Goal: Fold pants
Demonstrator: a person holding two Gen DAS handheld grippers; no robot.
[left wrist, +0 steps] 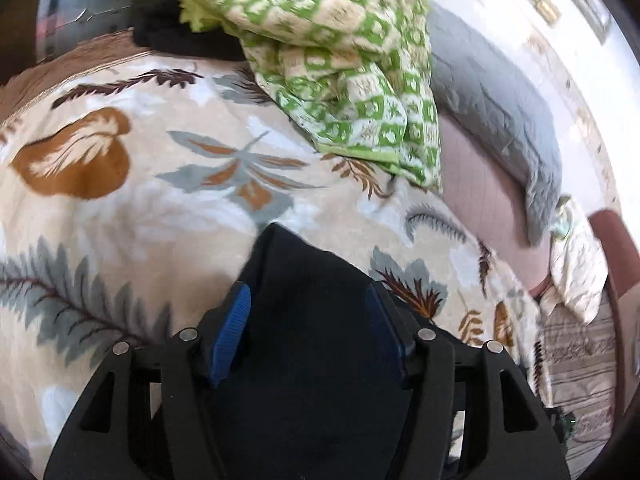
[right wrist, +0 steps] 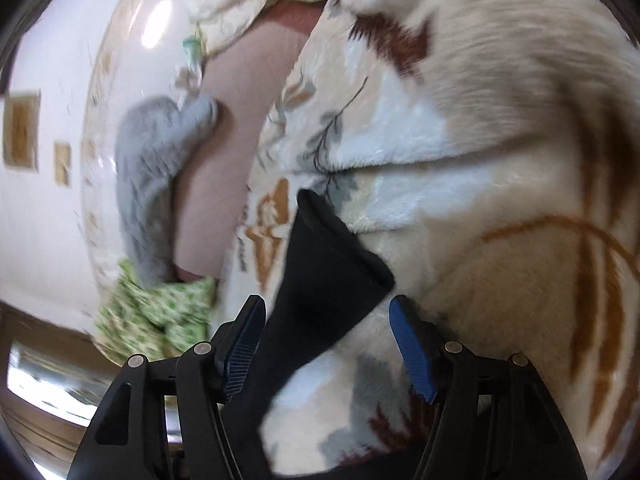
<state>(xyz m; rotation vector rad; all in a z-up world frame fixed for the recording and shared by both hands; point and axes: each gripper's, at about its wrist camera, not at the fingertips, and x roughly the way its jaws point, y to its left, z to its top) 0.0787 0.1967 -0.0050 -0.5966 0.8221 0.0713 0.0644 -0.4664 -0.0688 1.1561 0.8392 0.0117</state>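
Both claws, left (left wrist: 308,320) and right (right wrist: 328,332), angle downward, parted over black pants (left wrist: 312,288).

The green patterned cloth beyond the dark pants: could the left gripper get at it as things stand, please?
Probably yes. The left gripper is open, with only the dark pants lying between its pads and bare floral blanket before the green patterned cloth.
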